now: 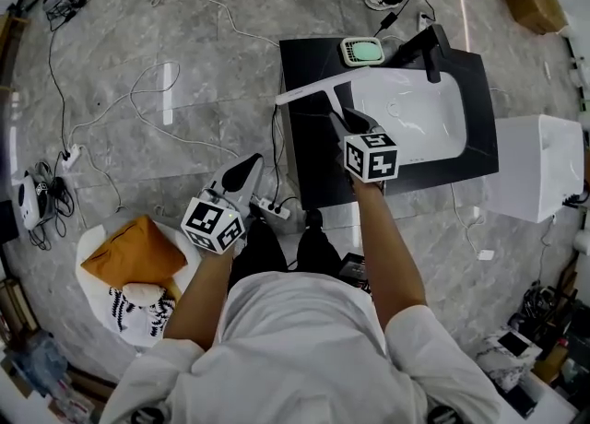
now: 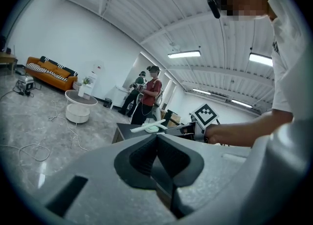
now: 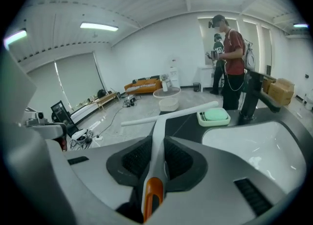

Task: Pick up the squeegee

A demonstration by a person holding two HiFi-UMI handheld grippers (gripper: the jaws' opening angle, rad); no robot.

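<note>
Head view sits high over the black sink counter [image 1: 309, 150], looking almost straight down from the person's side of it. The right gripper view is right up close at the counter's near edge, facing across it. The left gripper view hangs back off the counter's left, about level. All three share that counter and the squeegee [image 1: 309, 92] above it.

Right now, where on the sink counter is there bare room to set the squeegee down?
Best: the bare black strip of the counter left of the white basin, running to the near edge. The squeegee, gripped in the right gripper, hangs over it. The basin is bare too. Crowded: the far edge, with soap dish and faucet.
</note>
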